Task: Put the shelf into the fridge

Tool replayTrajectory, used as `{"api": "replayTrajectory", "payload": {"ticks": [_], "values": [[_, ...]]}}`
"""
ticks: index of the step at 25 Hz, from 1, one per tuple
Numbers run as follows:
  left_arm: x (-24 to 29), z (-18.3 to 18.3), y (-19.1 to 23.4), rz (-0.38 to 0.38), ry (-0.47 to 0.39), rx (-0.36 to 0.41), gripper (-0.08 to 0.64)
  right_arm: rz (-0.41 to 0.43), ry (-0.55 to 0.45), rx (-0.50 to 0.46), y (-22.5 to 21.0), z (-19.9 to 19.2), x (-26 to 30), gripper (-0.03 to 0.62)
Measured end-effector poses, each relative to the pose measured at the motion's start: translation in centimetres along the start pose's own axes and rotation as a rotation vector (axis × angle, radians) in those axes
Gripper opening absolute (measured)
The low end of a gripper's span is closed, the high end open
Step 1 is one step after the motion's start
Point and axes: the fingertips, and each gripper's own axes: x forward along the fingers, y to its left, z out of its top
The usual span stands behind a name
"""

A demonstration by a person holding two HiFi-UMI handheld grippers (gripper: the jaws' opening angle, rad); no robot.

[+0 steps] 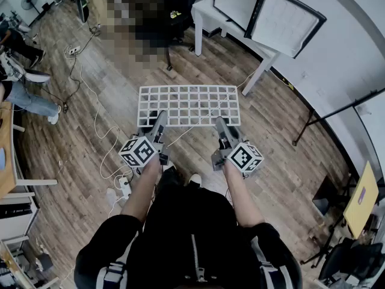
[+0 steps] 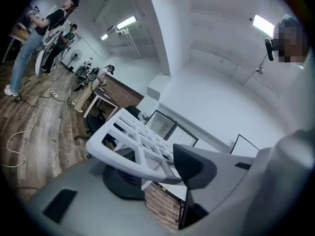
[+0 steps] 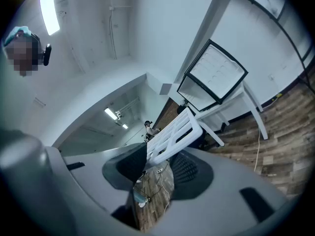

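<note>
A white grid shelf [image 1: 188, 105] hangs level above the wooden floor, held by its near edge. My left gripper [image 1: 157, 120] is shut on the shelf's near left corner, and my right gripper [image 1: 221, 125] is shut on its near right corner. In the left gripper view the shelf [image 2: 133, 141] runs out from between the pads of the left gripper [image 2: 157, 173]. The right gripper [image 3: 157, 166] clamps the shelf [image 3: 174, 134] the same way. Ahead, the small fridge [image 1: 240, 2] stands on a white table [image 1: 207, 14] with its door [image 1: 286, 23] swung open; the fridge [image 3: 211, 77] also shows in the right gripper view.
White cables and a power strip [image 1: 124, 187] lie on the floor at the left. People stand at the far left [image 1: 24, 95]. A black stand [image 1: 325, 116] and a yellow board [image 1: 363, 197] are at the right. Wooden furniture [image 1: 7, 155] lines the left edge.
</note>
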Motion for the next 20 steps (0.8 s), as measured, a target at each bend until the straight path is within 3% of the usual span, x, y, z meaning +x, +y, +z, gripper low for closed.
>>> {"api": "replayTrajectory", "payload": {"ticks": [20], "values": [[-0.43, 0.17, -0.38, 0.011, -0.018, -0.002, 0.196, 0.039, 0.001, -0.006, 0.53, 0.51, 0.25, 0.160]]}}
